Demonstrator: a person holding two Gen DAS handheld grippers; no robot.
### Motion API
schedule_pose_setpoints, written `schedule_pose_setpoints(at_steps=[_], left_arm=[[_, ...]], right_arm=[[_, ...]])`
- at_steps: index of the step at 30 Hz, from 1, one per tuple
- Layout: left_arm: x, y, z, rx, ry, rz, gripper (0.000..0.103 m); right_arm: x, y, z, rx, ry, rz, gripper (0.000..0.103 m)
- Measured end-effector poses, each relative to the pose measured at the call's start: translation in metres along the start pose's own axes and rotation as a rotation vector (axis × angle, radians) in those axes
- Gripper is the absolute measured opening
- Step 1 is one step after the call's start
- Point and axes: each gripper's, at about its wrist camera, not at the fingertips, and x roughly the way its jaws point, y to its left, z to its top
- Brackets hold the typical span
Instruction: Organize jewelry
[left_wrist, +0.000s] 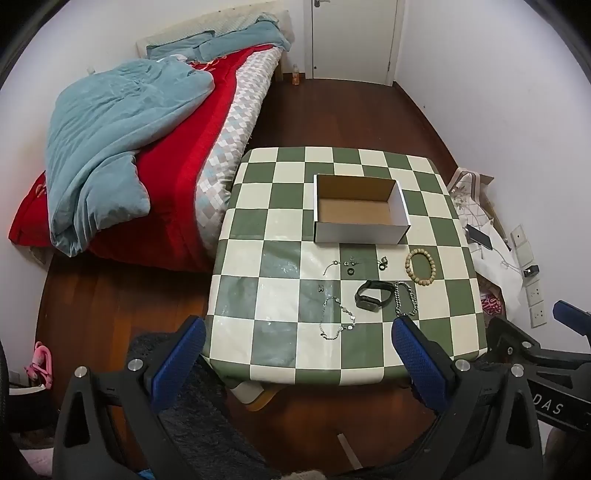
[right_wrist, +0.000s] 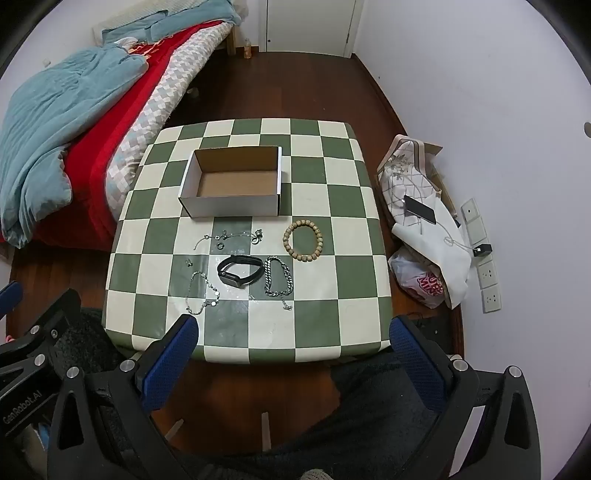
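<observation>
Jewelry beside box (snack bag right-view only)

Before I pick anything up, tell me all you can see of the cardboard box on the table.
The cardboard box is a shallow rectangular tray with no lid, white outside and plain brown cardboard inside. It is empty and sits flat and upright on the far half of the checkered table, long side facing the cameras. Nothing touches it but the tabletop; the jewelry lies on the near side of it, apart from its front wall. Both grippers are well short of it.
</observation>
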Motion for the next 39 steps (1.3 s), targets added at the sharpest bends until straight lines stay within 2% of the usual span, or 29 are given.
schedule_pose_setpoints(at_steps=[10, 24, 26, 39], left_arm=[[0.001, -0.001, 0.000, 0.004, -0.003, 0.013, 0.103], [-0.012, 0.003, 0.020, 0.004, -0.011, 0.018, 0.103], [-0.016, -0.004, 0.006, 0.009, -0.021, 0.019, 0.103], [-0.020, -0.003, 0.006, 0.012, -0.026, 0.020, 0.103]], right_arm=[[-0.004, -0.002, -0.002, 0.003, -0.006, 0.004, 0.103], [-0.015, -0.006, 0.000, 0.011, -0.015, 0.005, 0.103], [-0.016, -0.006, 0.000, 0.012, -0.016, 0.006, 0.103], [-0.025, -0.008, 0.000, 0.012, -0.027, 0.008, 0.103]])
